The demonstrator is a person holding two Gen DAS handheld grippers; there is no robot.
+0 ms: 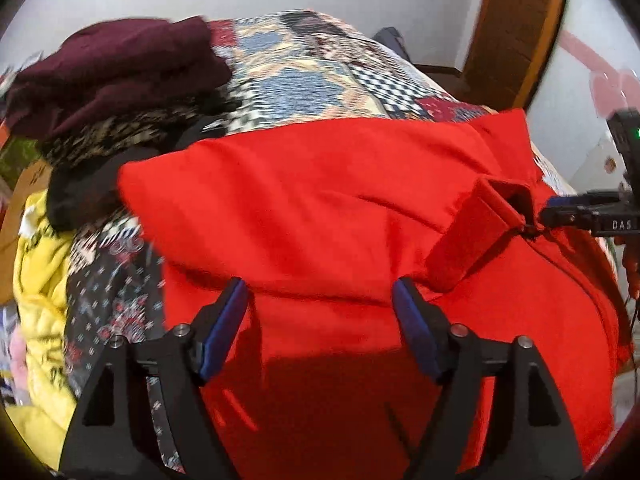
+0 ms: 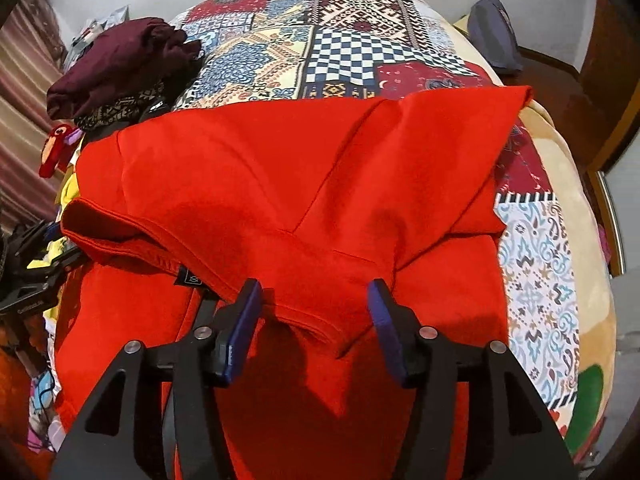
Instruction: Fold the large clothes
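A large red garment (image 1: 320, 200) lies spread over the patchwork bedspread (image 1: 304, 68), its upper part doubled over the lower part. My left gripper (image 1: 320, 300) is open just above the red cloth near its folded edge, holding nothing. My right gripper (image 2: 314, 300) is open over the red garment (image 2: 280, 168), with a cuff-like fold of cloth lying between its fingers but not pinched. In the left wrist view the right gripper (image 1: 548, 216) shows at the right edge, by a folded sleeve end. The left gripper (image 2: 36, 276) shows at the left edge of the right wrist view.
A pile of clothes with a maroon garment (image 1: 116, 68) on top sits at the far left of the bed, also in the right wrist view (image 2: 120, 64). A yellow garment (image 1: 36, 280) lies at the left. A wooden door frame (image 1: 516, 32) stands at the right.
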